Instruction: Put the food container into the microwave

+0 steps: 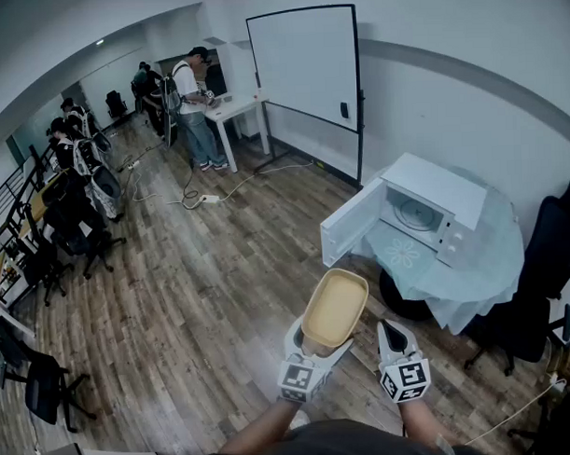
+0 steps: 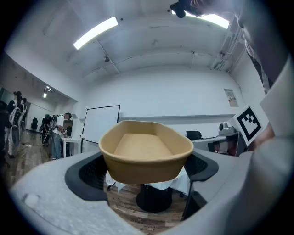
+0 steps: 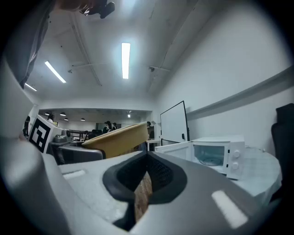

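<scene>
A tan oval food container is held in the air in front of me, empty inside, with my left gripper shut on its near end. In the left gripper view the container sits between the two dark pads. My right gripper hangs just right of it, shut and holding nothing; in its own view the right gripper has its tips together. The white microwave stands ahead to the right with its door swung open towards me, the glass turntable visible inside.
The microwave rests on a round table with a pale blue cloth. Black office chairs stand at the right. A whiteboard stands against the far wall. Several people work at the back left, with cables on the wooden floor.
</scene>
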Demonstrator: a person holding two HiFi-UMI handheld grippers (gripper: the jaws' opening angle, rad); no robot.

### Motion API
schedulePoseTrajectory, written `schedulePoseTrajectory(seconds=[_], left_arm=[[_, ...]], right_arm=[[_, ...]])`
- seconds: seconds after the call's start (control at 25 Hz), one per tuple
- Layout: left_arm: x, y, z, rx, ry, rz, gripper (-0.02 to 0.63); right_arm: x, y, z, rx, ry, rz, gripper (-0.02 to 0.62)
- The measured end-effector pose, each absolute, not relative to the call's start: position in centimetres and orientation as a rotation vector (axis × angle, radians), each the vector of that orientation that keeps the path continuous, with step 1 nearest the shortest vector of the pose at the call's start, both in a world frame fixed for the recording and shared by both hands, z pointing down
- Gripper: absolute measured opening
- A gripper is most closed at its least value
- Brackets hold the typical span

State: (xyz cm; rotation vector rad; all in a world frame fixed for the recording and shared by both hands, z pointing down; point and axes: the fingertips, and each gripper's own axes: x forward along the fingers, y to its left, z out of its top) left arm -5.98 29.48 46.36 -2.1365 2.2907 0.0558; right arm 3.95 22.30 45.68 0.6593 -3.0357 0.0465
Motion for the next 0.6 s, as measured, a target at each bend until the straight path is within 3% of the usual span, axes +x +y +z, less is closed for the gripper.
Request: schedulePoseTrajectory(seconds=[0.6], left_arm=[[-1.2,28.4,45.9,-2.121,2.343,0.036,0.525]], right_arm=[[9.2,20.9,45.7,0.658,-3.08,0.108,0.002]])
